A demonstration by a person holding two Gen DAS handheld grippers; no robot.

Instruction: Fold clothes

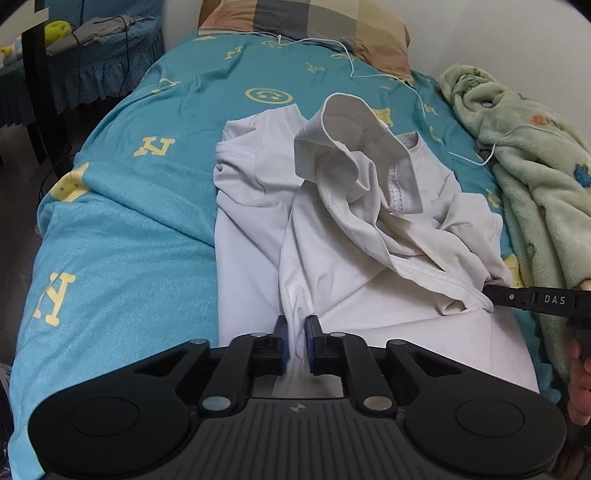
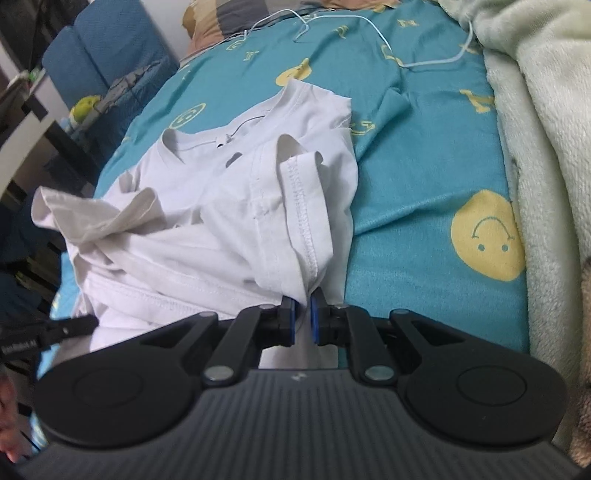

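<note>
Left tongs (image 1: 295, 332) pinch a bunch of the white T-shirt's (image 1: 258, 229) near hem, right tongs (image 2: 303, 314) clamp the bunched sleeve hem; both closed on cloth, likely to lift and spread it. Shirt lies crumpled on the bed (image 1: 122, 229) just ahead of both tongs, collar at far end. Beyond: white cable (image 1: 354, 70), pillow (image 1: 306, 22); green blanket (image 1: 535, 166) to the right.

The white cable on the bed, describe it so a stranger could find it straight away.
Start at the bed's teal cover with yellow smiley prints. Near the checked pillow, a thin white cable loops across the cover toward the green fleece blanket. It is the only cord-like thing there, far thinner than the white T-shirt.
</note>
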